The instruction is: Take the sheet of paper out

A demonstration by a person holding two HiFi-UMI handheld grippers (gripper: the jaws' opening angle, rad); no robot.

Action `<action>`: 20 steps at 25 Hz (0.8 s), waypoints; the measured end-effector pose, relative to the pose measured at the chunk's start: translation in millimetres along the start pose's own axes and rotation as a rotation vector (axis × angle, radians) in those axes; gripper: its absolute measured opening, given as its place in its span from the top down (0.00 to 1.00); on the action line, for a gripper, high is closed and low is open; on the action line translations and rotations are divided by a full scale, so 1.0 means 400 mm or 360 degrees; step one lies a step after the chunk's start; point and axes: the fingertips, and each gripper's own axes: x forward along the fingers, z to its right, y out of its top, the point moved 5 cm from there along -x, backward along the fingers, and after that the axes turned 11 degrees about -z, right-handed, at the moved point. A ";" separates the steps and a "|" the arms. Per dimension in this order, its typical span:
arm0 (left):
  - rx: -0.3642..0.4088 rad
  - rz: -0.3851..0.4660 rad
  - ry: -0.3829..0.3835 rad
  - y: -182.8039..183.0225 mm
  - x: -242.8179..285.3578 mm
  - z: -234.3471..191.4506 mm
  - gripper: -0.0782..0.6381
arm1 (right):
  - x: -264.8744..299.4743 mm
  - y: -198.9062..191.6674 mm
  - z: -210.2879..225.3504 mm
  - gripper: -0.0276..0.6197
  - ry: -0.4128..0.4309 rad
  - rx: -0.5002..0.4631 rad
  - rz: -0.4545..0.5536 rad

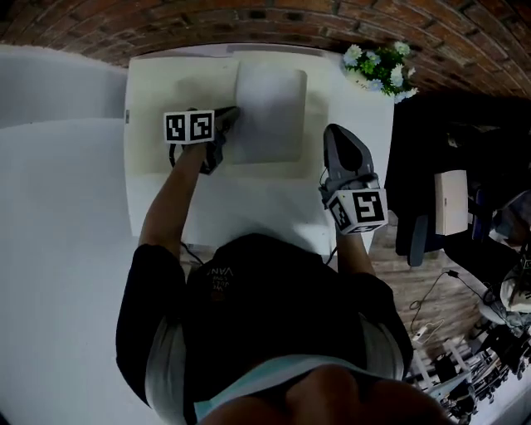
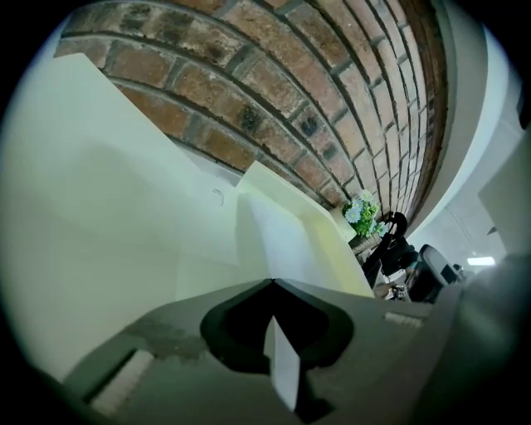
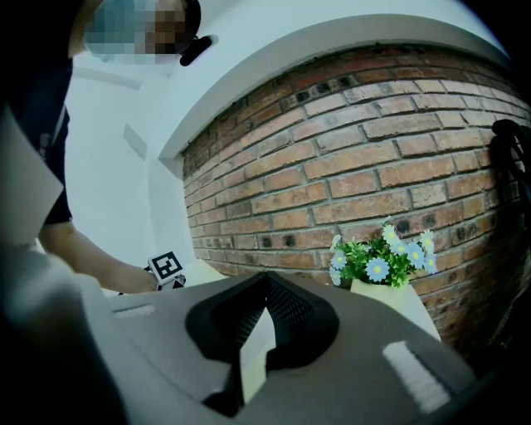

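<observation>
Pinched at its left edge in the shut grey plastic left tool, presumably for pulling clear of the flat cream folder on the white tabletop: the pale rectangular sheet of paper. Lies mid-tabletop, long axis pointing away toward the red brick wall. Further right, hovering shut and empty, seemingly spare: the right tool.

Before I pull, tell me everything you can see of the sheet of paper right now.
The sheet of paper is plain white, blank on the side that shows, rectangular, thin and unfolded. It lies roughly flat on the cream tray, its long side running toward the brick wall. The left tool is shut on its left edge, the jaws together with the paper's edge between the tips. Nothing else touches it.
</observation>
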 end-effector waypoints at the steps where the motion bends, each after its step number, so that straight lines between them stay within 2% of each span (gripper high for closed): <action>1: 0.0001 0.0009 -0.0006 -0.001 -0.005 0.000 0.89 | 0.001 -0.001 -0.005 0.95 0.0006 0.0000 0.0000; 20: 0.0018 0.0175 0.0002 -0.035 -0.164 -0.027 0.89 | 0.000 0.004 -0.105 0.96 0.0104 -0.0064 -0.0022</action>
